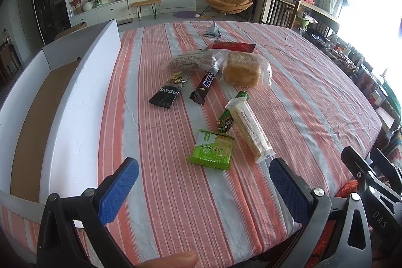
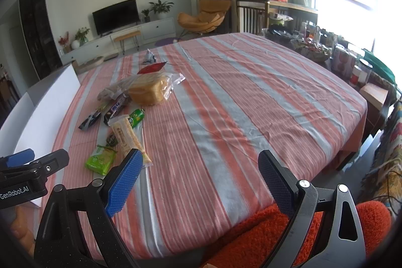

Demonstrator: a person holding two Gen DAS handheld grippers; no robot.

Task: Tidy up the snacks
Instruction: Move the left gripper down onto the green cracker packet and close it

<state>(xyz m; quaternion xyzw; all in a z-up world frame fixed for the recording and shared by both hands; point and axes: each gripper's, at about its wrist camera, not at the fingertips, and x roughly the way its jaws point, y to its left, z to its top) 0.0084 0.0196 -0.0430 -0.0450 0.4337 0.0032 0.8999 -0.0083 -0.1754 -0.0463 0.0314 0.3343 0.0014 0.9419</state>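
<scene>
Left wrist view alone shows the white cardboard box (image 1: 75, 102) and its brown floor, with snacks scattered on the striped tablecloth (image 1: 301, 92): green cracker packet (image 1: 212, 150), long biscuit pack (image 1: 250, 127), bagged bread (image 1: 242, 69). Left gripper (image 1: 203, 172) gapes wide, empty. Right wrist view shows the right gripper (image 2: 201, 165) equally spread, holding nothing, over bare cloth.
</scene>
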